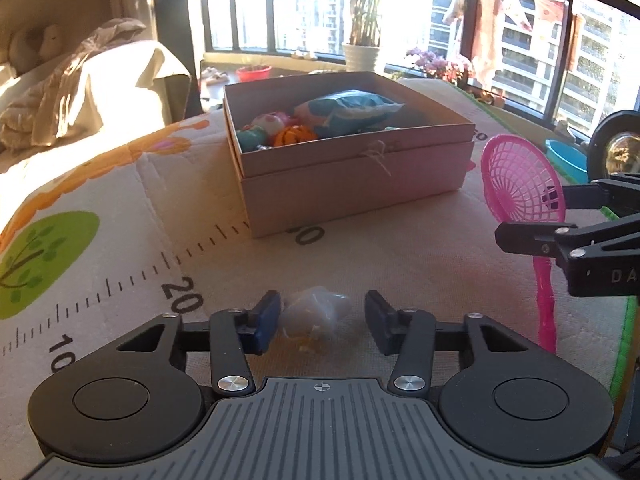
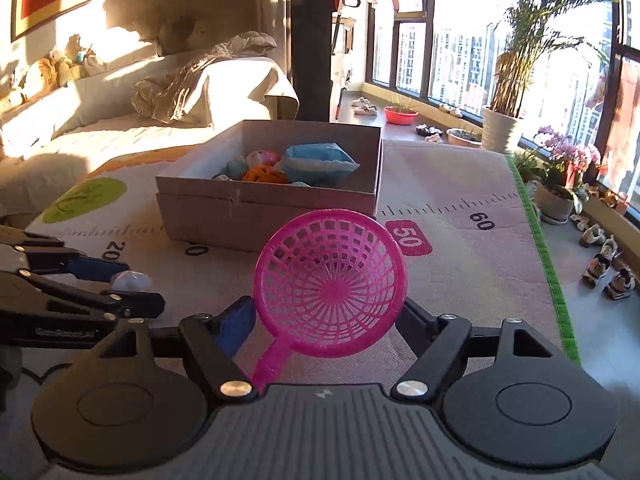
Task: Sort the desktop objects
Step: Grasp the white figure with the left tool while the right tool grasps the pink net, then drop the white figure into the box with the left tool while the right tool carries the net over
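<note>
A small clear plastic-wrapped object [image 1: 314, 316] lies on the mat between the fingers of my open left gripper [image 1: 322, 320]; neither pad touches it. It also shows in the right wrist view [image 2: 131, 281]. A pink plastic strainer scoop [image 2: 330, 284] lies between the wide-apart fingers of my right gripper [image 2: 326, 320], its handle running back toward the camera. The scoop also shows in the left wrist view [image 1: 520, 184]. A cardboard box [image 1: 352, 184] holds a blue bag [image 1: 348, 112] and several small toys [image 1: 276, 128].
The play mat [image 1: 120, 240] with a printed ruler covers the surface; its green edge [image 2: 548, 264] runs along the right. A sofa with blankets [image 2: 120, 92] stands on the left. Potted plants [image 2: 560, 184] and shoes [image 2: 608, 272] line the window side.
</note>
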`<act>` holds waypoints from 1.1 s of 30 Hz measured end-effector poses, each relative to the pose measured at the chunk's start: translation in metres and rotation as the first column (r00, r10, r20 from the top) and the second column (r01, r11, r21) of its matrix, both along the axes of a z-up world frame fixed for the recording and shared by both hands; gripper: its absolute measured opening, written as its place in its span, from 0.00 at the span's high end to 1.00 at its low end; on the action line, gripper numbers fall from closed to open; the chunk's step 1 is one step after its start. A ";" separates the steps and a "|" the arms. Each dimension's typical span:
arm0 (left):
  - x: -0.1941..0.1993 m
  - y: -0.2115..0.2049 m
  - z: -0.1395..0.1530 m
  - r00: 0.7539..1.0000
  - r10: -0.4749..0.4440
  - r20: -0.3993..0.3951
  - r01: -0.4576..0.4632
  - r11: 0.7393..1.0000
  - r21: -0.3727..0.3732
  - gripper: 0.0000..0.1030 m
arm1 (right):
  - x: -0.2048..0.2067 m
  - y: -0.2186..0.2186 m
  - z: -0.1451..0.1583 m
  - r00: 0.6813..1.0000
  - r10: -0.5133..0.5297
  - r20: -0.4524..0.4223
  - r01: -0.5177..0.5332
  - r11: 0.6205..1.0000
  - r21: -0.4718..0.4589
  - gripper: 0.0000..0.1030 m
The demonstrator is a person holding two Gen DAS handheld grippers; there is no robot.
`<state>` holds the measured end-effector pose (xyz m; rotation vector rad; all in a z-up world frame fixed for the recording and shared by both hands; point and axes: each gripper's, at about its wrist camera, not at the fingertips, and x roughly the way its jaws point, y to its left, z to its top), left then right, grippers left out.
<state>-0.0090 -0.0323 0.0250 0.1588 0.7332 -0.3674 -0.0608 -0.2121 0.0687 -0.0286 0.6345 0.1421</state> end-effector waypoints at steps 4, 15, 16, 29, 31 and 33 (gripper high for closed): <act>-0.003 0.000 0.009 0.999 -0.017 0.030 0.017 1.000 -0.003 0.60 | -0.006 -0.010 0.018 1.000 0.022 0.015 -0.023 0.997 0.078 0.25; 0.065 -0.033 0.078 0.946 -0.057 0.318 0.044 0.998 0.049 0.58 | 0.002 -0.012 0.075 0.983 0.054 0.176 -0.063 0.997 0.046 0.25; 0.077 -0.037 0.075 0.947 -0.048 0.319 0.031 0.998 0.056 0.57 | 0.004 -0.011 0.077 0.982 0.060 0.177 -0.070 0.996 0.051 0.25; 0.041 0.038 0.026 0.987 0.131 0.097 -0.117 0.983 -0.139 0.08 | 0.096 -0.002 0.083 0.990 0.062 0.126 -0.077 0.990 0.120 0.25; 0.034 0.042 0.022 0.991 0.116 0.072 -0.106 0.985 -0.139 0.07 | 0.128 0.010 0.078 0.994 0.057 0.098 -0.072 0.987 0.146 0.25; 0.027 0.043 0.019 0.993 0.097 0.065 -0.087 0.986 -0.141 0.06 | 0.158 0.028 0.068 0.996 0.055 0.070 -0.063 0.989 0.131 0.25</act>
